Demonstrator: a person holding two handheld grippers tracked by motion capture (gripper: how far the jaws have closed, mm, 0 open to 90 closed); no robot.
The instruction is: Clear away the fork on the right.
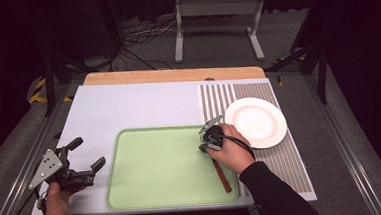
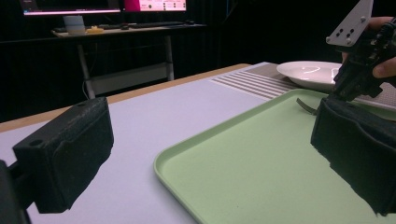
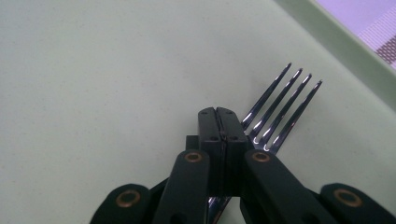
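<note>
Right tongs (image 3: 219, 122) clamp a fork (image 3: 279, 108) on the green tray (image 1: 147, 165).

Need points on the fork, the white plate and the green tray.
Metal fork with brown handle (image 3: 280, 105), right gripper view, on the tines.
Round white plate (image 1: 256, 122), high view, on its centre.
Light green rectangular tray (image 1: 157, 164), high view, on its bare floor.

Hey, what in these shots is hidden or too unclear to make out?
- Metal fork with brown wooden handle: in the right gripper view its neck is hidden under the shut jaws of the right gripper; whether they pinch it is unclear.
- High view: the person's hand covers the fork's tines.
- Left gripper view: the round white plate is partly hidden by the other gripper.
</note>
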